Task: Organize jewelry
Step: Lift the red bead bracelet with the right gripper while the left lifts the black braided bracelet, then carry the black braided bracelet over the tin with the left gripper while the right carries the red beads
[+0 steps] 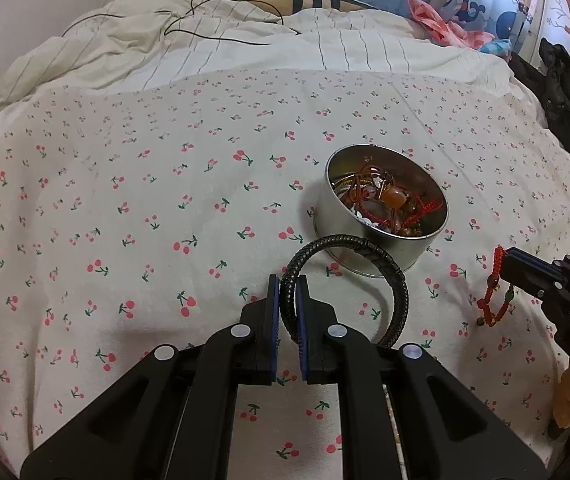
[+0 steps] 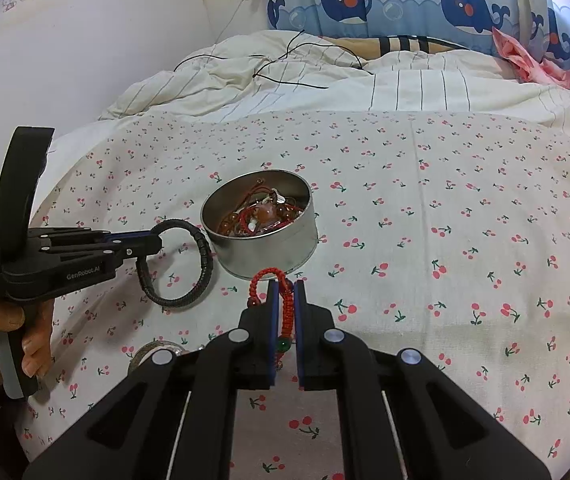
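Left gripper (image 1: 287, 286) clamped on black bracelet (image 1: 389, 276), loop hanging right of the fingers, just beside the tin (image 1: 337, 236). Right gripper (image 2: 286, 290) pinching red cord bracelet (image 2: 287, 312), held near the tin's front wall, above the cherry sheet (image 2: 445, 280).

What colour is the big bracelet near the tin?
Black, braided bracelet; clearest in the right wrist view.

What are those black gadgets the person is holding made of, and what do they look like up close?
Each is a black plastic pistol-grip tool. The left gripper has a curved black guard above its handle and white lettering reading GenRobot.AI. The right gripper shows angular black linkage arms with round silver pivots and blue-lined fingers. A bare hand wraps the left handle.
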### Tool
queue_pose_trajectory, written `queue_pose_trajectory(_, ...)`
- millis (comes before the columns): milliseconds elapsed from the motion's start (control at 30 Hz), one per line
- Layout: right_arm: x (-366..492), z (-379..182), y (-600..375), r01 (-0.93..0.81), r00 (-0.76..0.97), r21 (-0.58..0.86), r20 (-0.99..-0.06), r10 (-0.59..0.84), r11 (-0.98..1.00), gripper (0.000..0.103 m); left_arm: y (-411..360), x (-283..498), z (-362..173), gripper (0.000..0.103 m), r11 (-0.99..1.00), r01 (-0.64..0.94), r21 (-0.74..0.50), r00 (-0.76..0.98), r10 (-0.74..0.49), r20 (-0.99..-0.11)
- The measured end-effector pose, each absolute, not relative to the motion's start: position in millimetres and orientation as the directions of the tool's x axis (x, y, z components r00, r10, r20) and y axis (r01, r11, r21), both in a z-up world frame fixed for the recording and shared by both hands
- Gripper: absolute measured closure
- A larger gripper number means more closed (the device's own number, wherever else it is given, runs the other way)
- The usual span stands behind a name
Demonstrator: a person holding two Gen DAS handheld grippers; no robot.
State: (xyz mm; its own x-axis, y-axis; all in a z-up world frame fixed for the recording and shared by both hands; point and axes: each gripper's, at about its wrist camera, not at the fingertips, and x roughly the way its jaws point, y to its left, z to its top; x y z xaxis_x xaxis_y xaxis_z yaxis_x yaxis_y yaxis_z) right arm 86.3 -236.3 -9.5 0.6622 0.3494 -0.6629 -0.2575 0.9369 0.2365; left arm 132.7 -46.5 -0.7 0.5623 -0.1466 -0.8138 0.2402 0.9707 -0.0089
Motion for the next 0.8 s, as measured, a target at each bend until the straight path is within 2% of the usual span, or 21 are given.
queue_pose_trajectory(800,83.0,-3.2,-241.1,-0.264,0.685,0.27,-0.624,0.377,0.926,0.095,-50.3,123.0,15.7,0.096,0.967,0.242,0.079,0.651,-0.101,-0.752)
